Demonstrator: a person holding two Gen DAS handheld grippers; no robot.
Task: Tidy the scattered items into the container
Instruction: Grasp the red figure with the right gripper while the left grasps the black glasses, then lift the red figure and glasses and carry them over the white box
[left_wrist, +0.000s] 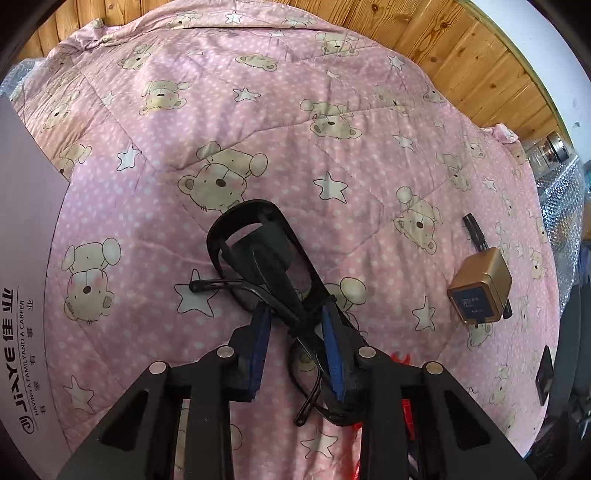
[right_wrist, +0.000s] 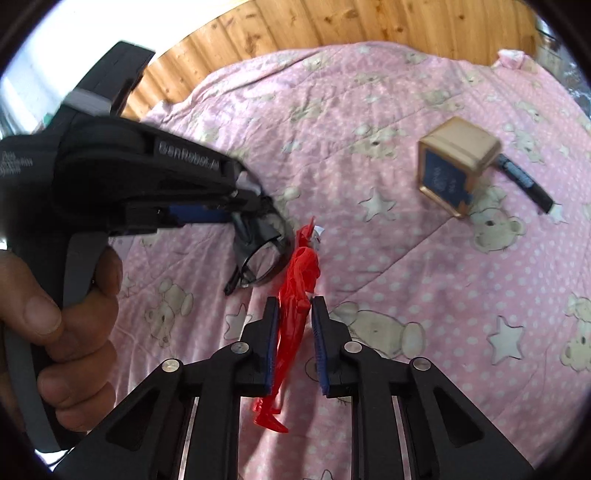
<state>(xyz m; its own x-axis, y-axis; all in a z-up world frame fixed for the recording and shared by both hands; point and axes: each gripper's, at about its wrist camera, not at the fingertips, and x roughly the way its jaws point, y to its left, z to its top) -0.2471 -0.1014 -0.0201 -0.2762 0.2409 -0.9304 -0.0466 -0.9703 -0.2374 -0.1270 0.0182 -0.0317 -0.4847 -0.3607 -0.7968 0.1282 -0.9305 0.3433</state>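
Black glasses (left_wrist: 258, 236) stick out forward from my left gripper (left_wrist: 295, 314), whose blue pads are shut on the frame near the hinge. From the right wrist view, the left gripper (right_wrist: 258, 206) holds the glasses (right_wrist: 264, 258) just above the pink quilt. A red toy figure (right_wrist: 297, 295) runs lengthwise between the pads of my right gripper (right_wrist: 295, 301), which is shut on its body, head pointing away. Red bits of the figure (left_wrist: 399, 358) show behind the left gripper's right finger. A lilac printed box panel (left_wrist: 26, 258) fills the left edge.
A gold cube box (left_wrist: 480, 288) (right_wrist: 456, 166) lies on the pink bear-print quilt (left_wrist: 295, 129), with a black pen (left_wrist: 474, 230) (right_wrist: 524, 181) behind it. A hand (right_wrist: 55, 332) grips the left gripper's handle. Wooden wall panelling (left_wrist: 461, 55) borders the bed's far side.
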